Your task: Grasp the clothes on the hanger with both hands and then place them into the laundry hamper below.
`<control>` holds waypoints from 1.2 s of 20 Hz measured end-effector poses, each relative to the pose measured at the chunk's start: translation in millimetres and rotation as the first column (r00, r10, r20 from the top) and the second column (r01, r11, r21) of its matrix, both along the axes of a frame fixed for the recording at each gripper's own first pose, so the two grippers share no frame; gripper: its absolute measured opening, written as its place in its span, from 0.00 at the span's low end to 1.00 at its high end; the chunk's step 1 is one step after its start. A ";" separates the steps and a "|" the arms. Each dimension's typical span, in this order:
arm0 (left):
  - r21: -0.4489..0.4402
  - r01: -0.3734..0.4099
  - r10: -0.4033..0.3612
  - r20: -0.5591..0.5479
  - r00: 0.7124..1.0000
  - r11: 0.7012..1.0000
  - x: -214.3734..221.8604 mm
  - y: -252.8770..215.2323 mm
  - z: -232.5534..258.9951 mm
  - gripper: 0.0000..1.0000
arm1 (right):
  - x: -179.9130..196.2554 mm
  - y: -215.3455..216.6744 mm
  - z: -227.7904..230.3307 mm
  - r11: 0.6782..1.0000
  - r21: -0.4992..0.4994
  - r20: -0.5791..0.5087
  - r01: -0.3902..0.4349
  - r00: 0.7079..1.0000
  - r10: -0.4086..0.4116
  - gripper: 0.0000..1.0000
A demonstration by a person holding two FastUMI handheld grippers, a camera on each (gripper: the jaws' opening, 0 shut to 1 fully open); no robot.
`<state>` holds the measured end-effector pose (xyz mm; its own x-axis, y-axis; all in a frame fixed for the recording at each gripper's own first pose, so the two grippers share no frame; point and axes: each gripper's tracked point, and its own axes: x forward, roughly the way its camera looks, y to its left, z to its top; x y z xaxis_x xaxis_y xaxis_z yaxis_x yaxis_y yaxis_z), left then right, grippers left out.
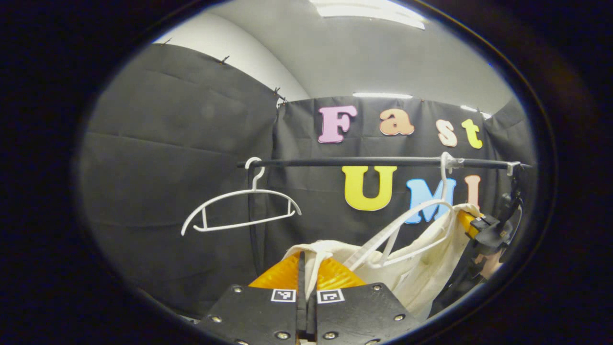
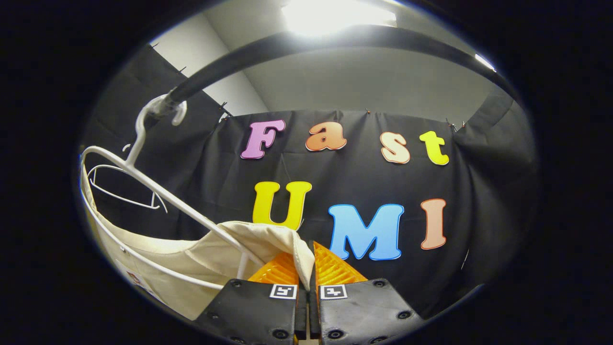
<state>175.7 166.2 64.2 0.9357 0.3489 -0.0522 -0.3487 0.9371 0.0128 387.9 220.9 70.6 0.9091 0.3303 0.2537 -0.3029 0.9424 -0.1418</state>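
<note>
Garment, a cream cloth top, hangs below the rail, a dark horizontal bar across the booth, draped over a white hanger whose hook catches the rail near its right end in the left gripper view. The hanger is tilted, one arm dipping toward the camera, and the cloth sags from it in loose folds. The left gripper sits at the bottom of that view, well below the rail, with its two fingers pressed together on a fold of the garment's edge; the cloth rises out from between the fingertips and runs toward the hanger. A second hanger, white and bare, hangs from the rail's left end, well apart from the garment. At the garment's far side, below the rail's right end, the other gripper is seen touching the cloth. In the right gripper view, the rail arcs overhead, and the hanger hooks onto it at upper left, its arm slanting down toward the camera. The garment hangs under that arm. The right gripper is at the bottom, below the rail, both fingers closed tight on a corner of the garment, which is pinched between them just beside the hanger's arm tip. The bare hanger shows behind, farther along the rail.
</note>
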 end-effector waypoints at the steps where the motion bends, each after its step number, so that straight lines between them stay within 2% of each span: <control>1: 0.015 0.001 -0.001 0.000 1.000 1.000 5.2 3.7 1.1 0.01 | 6.2 -2.2 -0.2 1.000 -0.001 0.002 0.006 1.000 -0.006 0.04; 3: 0.022 0.021 -0.021 0.009 1.000 1.000 15.7 5.0 2.0 0.01 | 15.4 -6.5 -2.1 1.000 -0.020 0.006 0.021 1.000 -0.021 0.04; 6: -0.057 0.091 -0.088 0.046 0.995 0.994 23.7 -10.5 -3.6 0.02 | 20.4 -9.6 -19.7 0.998 -0.046 -0.007 0.037 0.999 -0.038 0.04; 9: -0.122 0.140 -0.133 0.066 0.989 0.983 33.1 -17.4 -11.9 0.02 | 36.9 -13.4 -57.5 0.998 -0.047 -0.095 0.036 0.995 -0.040 0.04; 13: -0.118 0.124 -0.121 0.030 0.992 0.985 27.1 -13.3 -30.4 0.01 | 33.9 -20.7 -77.6 0.998 -0.052 -0.119 0.040 0.992 -0.045 0.04; 15: -0.151 0.112 -0.112 0.006 0.994 0.982 20.3 -17.8 -41.7 0.01 | 28.1 -23.7 -94.5 0.998 -0.045 -0.154 0.033 0.987 -0.039 0.01; 18: -0.162 0.084 -0.091 -0.037 0.995 0.983 19.2 -22.6 -57.2 0.01 | 23.0 -30.4 -115.0 0.999 -0.045 -0.195 0.025 0.980 -0.033 0.04; 20: -0.158 0.070 -0.083 -0.073 0.994 0.985 16.3 -25.6 -67.9 0.01 | 19.1 -34.8 -134.6 0.999 -0.051 -0.239 0.010 0.971 -0.022 0.01; 23: -0.195 0.038 -0.060 -0.109 0.992 0.980 16.1 -23.9 -77.9 0.01 | 4.6 -44.5 -159.1 0.998 -0.057 -0.297 -0.023 0.955 0.005 0.04; 24: -0.209 0.022 -0.047 -0.119 0.992 0.978 15.6 -23.3 -79.3 0.01 | -1.1 -47.2 -167.2 0.998 -0.057 -0.316 -0.040 0.948 0.020 0.01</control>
